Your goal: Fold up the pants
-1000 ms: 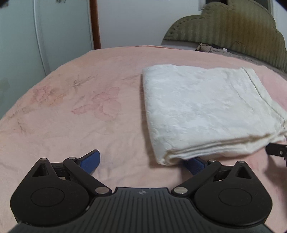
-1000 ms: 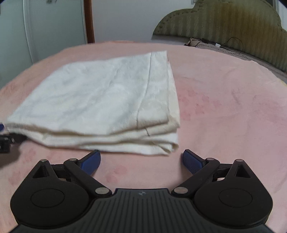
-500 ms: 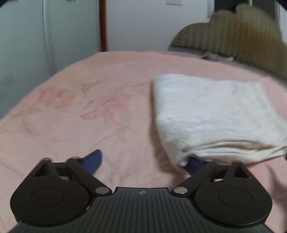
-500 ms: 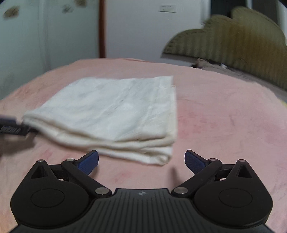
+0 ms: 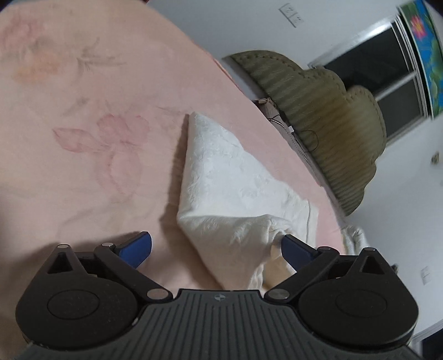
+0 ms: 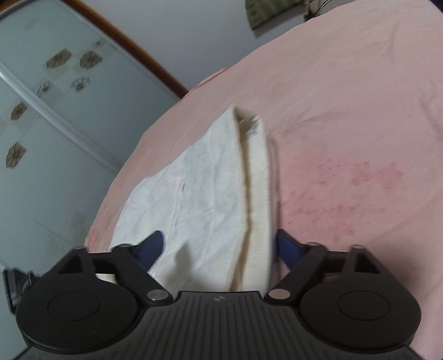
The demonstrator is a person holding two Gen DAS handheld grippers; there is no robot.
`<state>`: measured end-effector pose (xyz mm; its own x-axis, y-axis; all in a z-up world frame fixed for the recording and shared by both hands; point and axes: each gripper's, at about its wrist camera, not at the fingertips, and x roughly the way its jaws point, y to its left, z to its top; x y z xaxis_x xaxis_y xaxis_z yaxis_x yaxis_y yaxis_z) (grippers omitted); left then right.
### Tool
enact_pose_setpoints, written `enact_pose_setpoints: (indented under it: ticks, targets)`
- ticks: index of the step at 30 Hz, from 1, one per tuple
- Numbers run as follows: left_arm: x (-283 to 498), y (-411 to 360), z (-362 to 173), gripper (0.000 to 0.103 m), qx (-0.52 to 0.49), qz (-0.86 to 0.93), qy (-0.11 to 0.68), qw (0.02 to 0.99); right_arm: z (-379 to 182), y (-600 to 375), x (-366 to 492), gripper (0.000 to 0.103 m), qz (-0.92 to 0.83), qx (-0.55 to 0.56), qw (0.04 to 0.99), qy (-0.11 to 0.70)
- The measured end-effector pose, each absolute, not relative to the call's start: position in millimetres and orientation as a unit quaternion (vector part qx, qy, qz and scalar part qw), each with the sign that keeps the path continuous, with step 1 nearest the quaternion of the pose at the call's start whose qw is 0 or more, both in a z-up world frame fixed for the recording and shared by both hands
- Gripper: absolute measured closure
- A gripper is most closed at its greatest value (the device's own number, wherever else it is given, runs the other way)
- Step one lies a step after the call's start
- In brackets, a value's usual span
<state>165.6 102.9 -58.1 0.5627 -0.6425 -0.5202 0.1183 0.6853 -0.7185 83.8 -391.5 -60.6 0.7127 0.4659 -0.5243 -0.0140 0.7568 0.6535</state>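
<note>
Both of your grippers straddle the folded pants [image 5: 229, 177]. Your left gripper [image 5: 216, 247], jaws just opened wide, frames the near corner without pressing. Your right gripper [image 6: 218, 247], jaws just narrowing, brackets the layered edge; contact is unclear. Pants extend toward twelve o'clock on the pink bedspread [image 5: 83, 116].

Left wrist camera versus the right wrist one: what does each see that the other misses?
Only the left wrist view shows the green padded headboard whole, the dark window, wall sockets and a faded flower print. Only the right wrist view shows the frosted flowered door and its brown frame. Both show the folded white pants on the pink bedsheet, a corner lying between open blue-tipped fingers.
</note>
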Motion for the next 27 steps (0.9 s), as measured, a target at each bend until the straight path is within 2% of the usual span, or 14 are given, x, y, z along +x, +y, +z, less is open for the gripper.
enact_pose_setpoints:
  ticks: [5, 8, 11, 12, 14, 15, 16, 17, 18, 20, 21, 24, 27]
  targets:
    - [166.4, 121.6, -58.9, 0.0, -0.378, -0.227, 0.375, 0.815, -53.4, -370.7, 86.0, 0.023, 0.132, 0.249, 0.891, 0.356]
    - [178.1, 115.0, -70.1, 0.0, -0.376, -0.213, 0.417, 0.8, -54.5, -368.8, 84.5, 0.021, 0.136, 0.24, 0.896, 0.347]
    - [186.4, 93.8, -66.0, 0.001, -0.332, -0.219, 0.421, 0.815, -56.6, -360.5, 87.9, 0.004, 0.156, 0.207, 0.907, 0.332]
    - [189.9, 87.1, -64.8, 0.005, -0.333, -0.227, 0.423, 0.811, -56.0, -354.5, 89.6, 0.002, 0.161, 0.19, 0.91, 0.332]
    - [195.4, 77.1, -66.9, 0.019, -0.345, -0.256, 0.425, 0.797, -51.6, -346.9, 94.8, 0.002, 0.146, 0.176, 0.91, 0.346]
    - [197.6, 71.0, -65.8, 0.038, -0.332, -0.25, 0.426, 0.804, -49.4, -346.9, 96.3, 0.01, 0.138, 0.189, 0.907, 0.35]
    - [198.7, 64.1, -62.8, 0.066, -0.3, -0.24, 0.426, 0.819, -48.2, -348.3, 96.5, 0.019, 0.137, 0.202, 0.905, 0.349]
    - [198.7, 57.4, -58.7, 0.085, -0.254, -0.228, 0.423, 0.839, -46.5, -350.9, 95.4, 0.045, 0.127, 0.207, 0.906, 0.346]
    - [196.2, 52.1, -54.4, 0.091, -0.219, -0.235, 0.412, 0.853, -45.3, -354.6, 92.9, 0.065, 0.111, 0.207, 0.91, 0.342]
    - [189.4, 45.2, -41.7, 0.094, -0.175, -0.247, 0.379, 0.874, -44.4, -367.7, 85.0, 0.078, 0.119, 0.244, 0.907, 0.322]
    - [186.1, 40.8, -34.1, 0.094, -0.152, -0.249, 0.361, 0.886, -43.4, -370.1, 81.0, 0.08, 0.123, 0.254, 0.906, 0.314]
    - [174.6, 29.5, -11.9, 0.094, -0.093, -0.236, 0.315, 0.914, -32.2, -356.0, 70.3, 0.08, 0.122, 0.234, 0.92, 0.289]
    - [176.1, 36.5, -15.4, 0.092, -0.093, -0.233, 0.343, 0.905, -29.9, -346.0, 65.4, 0.077, 0.112, 0.237, 0.922, 0.285]
